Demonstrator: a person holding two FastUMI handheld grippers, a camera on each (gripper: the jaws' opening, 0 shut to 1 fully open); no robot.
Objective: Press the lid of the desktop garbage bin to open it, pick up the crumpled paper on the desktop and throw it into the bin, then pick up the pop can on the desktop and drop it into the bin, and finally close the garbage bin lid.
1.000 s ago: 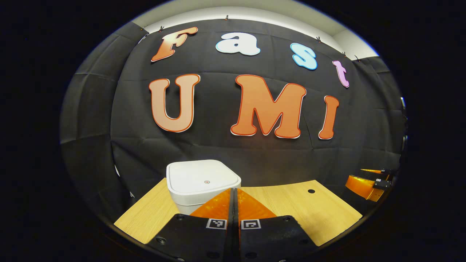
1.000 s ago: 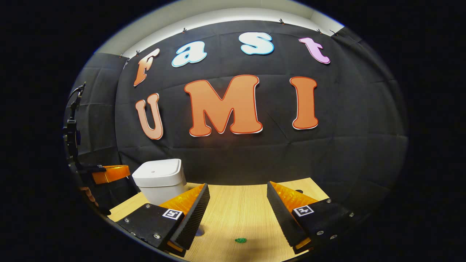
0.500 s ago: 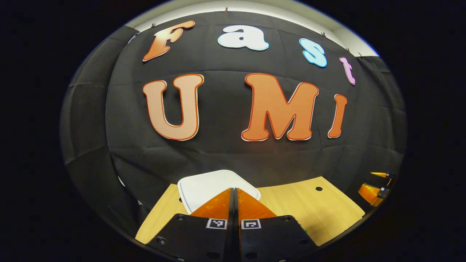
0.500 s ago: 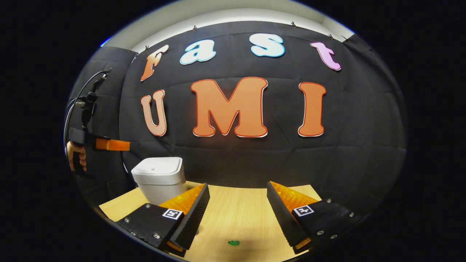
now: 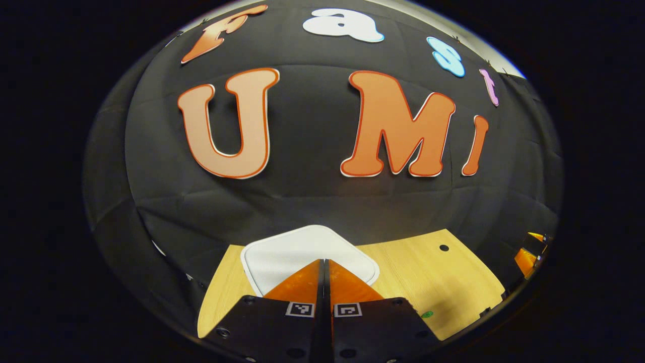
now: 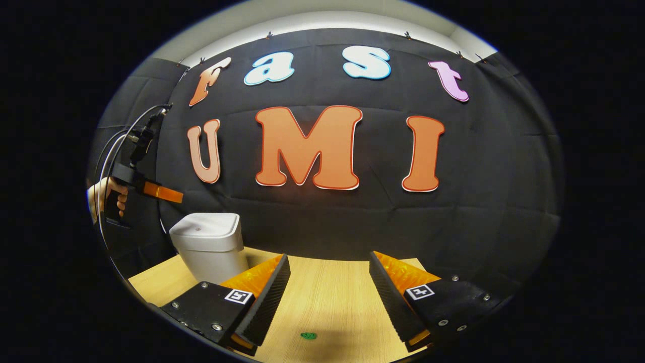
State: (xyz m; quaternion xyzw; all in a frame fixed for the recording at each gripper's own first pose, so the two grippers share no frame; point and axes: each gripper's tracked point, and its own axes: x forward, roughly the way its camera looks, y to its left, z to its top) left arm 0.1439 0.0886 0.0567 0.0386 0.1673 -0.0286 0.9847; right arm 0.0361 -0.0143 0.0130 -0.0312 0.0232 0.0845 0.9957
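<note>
A white desktop garbage bin (image 6: 206, 247) stands at the table's back left with its lid (image 5: 302, 249) down. My left gripper (image 5: 325, 262) is shut with nothing in it; it hovers above the lid, fingers pointing over the lid's near edge. In the right gripper view that left gripper (image 6: 162, 192) hangs in the air above and left of the bin, apart from it, held by a hand (image 6: 103, 199). My right gripper (image 6: 327, 258) is open and empty, low over the wooden table (image 6: 327, 302), to the right of the bin.
A small green mark (image 6: 308, 335) lies on the table between my right gripper's fingers, also visible as the green mark (image 5: 427, 314). The table has a round hole (image 5: 443, 247) near its back right corner. Black cloth walls close the back and sides.
My left gripper has risen and moved forward over the bin, so the lid is now seen from above. The right gripper stayed open and barely shifted.
</note>
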